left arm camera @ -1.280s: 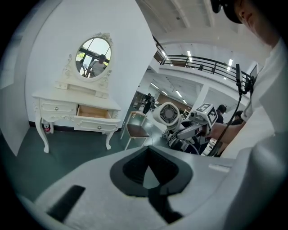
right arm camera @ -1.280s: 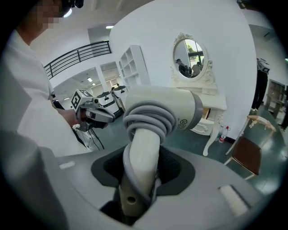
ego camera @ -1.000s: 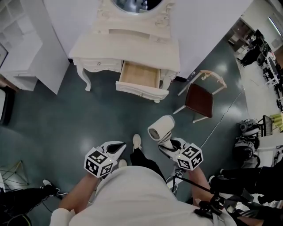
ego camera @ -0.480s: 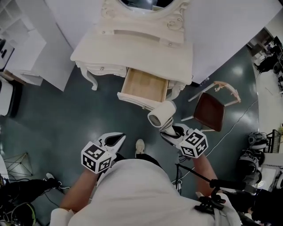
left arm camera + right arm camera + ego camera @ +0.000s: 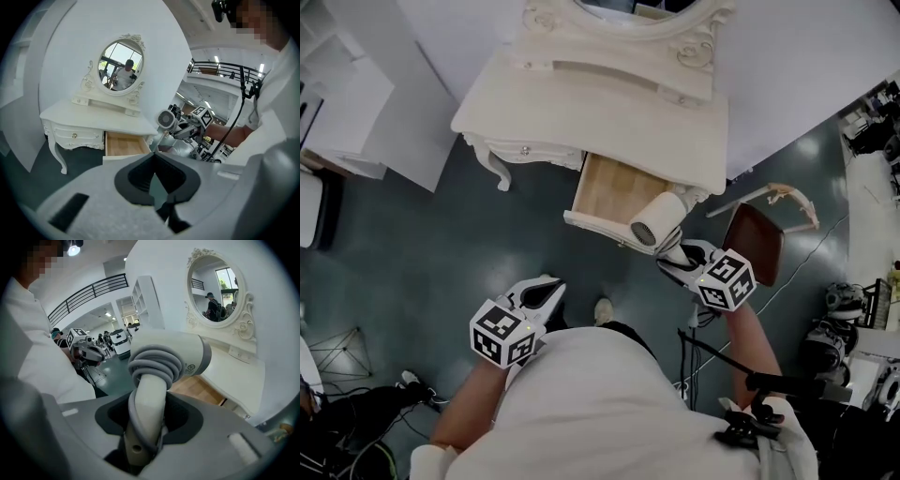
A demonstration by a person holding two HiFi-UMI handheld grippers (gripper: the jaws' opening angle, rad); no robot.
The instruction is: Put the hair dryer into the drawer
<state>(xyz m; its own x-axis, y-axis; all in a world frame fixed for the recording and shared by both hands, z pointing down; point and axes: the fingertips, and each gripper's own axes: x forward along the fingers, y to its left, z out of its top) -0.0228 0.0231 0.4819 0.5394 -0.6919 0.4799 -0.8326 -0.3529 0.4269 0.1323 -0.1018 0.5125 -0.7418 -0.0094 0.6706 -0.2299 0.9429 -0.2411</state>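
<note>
At the right tongs (image 5: 144,425): clamped on the handle of the white plastic hair dryer (image 5: 174,354); its grey cord is wound in loops round the top of the handle, and the barrel lies crosswise above the jaws.
At the left tongs (image 5: 158,187): tips together with nothing between them, held low by the person's body, well apart from the furniture.
Hair dryer's place: in the air. In the head view it sits over the right front corner of the shallow, pulled-out drawer (image 5: 607,187), round grilled end toward the person. It is not yet inside.
Step in hand: carrying the dryer to the drawer. The lowering looks close.
Doing it well: turn the barrel along the drawer's length and clear the white front panel. Stay out from under the overhanging edge of the cream-white carved surface (image 5: 581,112). Lower until the body rests on the pale wooden bottom, and only then let go. Keep the cord loops within the walls, since a trailing loop could likely catch when the drawer is shut.
Drawer: white front, pale wood within; nothing shows in the visible part.
Surface: top bare, curved legs, an oval mirror (image 5: 121,65) in an ornate frame standing at its back.
Room: glossy dark teal floor (image 5: 412,244). A wooden chair with a brown seat (image 5: 757,239) stands just right of the surface. A white wall is behind, with white shelving to the left.
</note>
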